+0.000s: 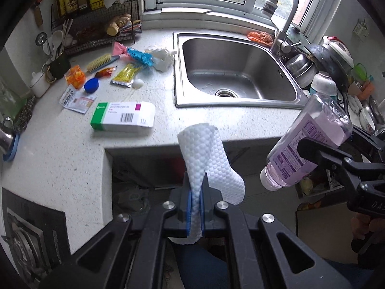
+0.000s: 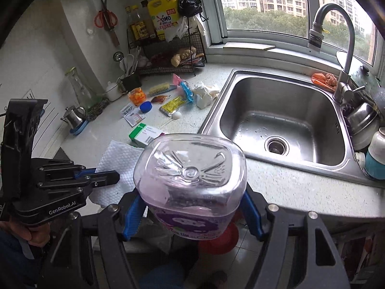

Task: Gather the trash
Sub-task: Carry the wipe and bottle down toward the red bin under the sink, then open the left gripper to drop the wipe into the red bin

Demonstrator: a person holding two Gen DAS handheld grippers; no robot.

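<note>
Left gripper (image 1: 195,207) is pinched tight, blue-padded fingers (image 1: 190,204) pressed almost together, pointing forward and held level in front of the body. Right gripper (image 2: 192,207) sits alongside it to the right, fingers (image 2: 133,213) spread wide and clamped around a broad load. A bare hand (image 2: 33,231) wraps the left handle from below.
</note>
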